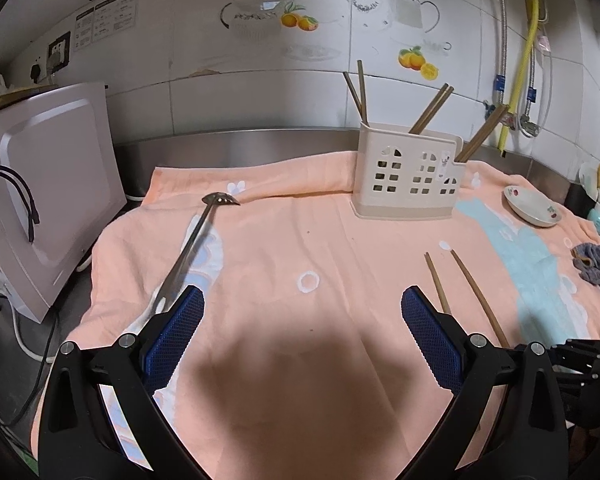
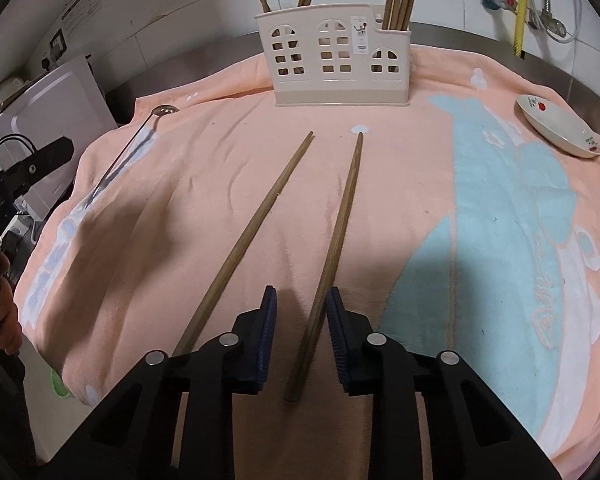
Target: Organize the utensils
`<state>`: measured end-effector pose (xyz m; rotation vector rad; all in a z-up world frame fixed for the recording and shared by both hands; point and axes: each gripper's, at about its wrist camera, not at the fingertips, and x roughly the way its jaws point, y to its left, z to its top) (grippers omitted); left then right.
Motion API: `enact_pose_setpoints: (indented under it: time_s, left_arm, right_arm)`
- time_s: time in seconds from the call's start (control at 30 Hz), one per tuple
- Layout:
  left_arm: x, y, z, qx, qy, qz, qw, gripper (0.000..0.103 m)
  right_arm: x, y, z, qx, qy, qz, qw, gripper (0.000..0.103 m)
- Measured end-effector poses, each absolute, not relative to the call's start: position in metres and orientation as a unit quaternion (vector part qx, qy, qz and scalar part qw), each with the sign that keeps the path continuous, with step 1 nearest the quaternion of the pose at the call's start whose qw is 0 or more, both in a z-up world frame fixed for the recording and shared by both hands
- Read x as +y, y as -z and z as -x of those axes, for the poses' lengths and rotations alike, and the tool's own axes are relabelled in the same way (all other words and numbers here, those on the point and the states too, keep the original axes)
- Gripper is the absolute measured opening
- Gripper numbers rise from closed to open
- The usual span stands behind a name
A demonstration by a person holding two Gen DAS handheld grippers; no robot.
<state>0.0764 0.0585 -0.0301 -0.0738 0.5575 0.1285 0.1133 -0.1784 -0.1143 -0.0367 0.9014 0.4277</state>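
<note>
Left wrist view: left gripper (image 1: pixel 302 312) released, jaws wide, low over the peach towel (image 1: pixel 300 240); slotted ladle (image 1: pixel 196 240) left of the utensil caddy (image 1: pixel 408 176), which holds chopsticks. Right wrist view: right gripper (image 2: pixel 301 320) straddles one loose chopstick (image 2: pixel 336 240) before the caddy — only the right pad appears to touch, not yet clamped; its mate (image 2: pixel 256 220) lies just outside.

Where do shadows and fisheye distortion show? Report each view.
Left wrist view: a broad dark shadow on the towel under the left gripper; wall tiles bow. Right wrist view: shadow patches on the towel left of the chopsticks; corners go black.
</note>
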Motion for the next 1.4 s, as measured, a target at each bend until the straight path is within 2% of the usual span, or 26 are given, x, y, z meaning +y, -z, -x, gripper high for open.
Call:
enact_pose_setpoints:
  time_s: [0.1,0.2,0.63,1.17,1.4]
  left_arm:
    - [0.055,0.032,-0.076,0.278,-0.061,0.034,0.958,0.098]
    - [0.053,0.034,-0.076,0.281,-0.060,0.033,0.957,0.098]
    - [0.026,0.047,-0.073,0.307,-0.020,0.033,0.951,0.098]
    - [-0.028,0.085,-0.079,0.365,0.073,0.054,0.927,0.096]
    - [-0.041,0.091,-0.084,0.383,0.102,0.070,0.916,0.074]
  right_arm:
    - [-0.180,0.116,-0.115,0.435,-0.201,0.016,0.878,0.014]
    - [-0.181,0.119,-0.117,0.440,-0.195,0.018,0.876,0.011]
    - [-0.185,0.118,-0.112,0.425,-0.192,0.034,0.884,0.009]
    - [-0.209,0.077,-0.099,0.347,-0.187,0.046,0.918,0.006]
    - [-0.221,0.065,-0.099,0.328,-0.189,0.037,0.925,0.006]
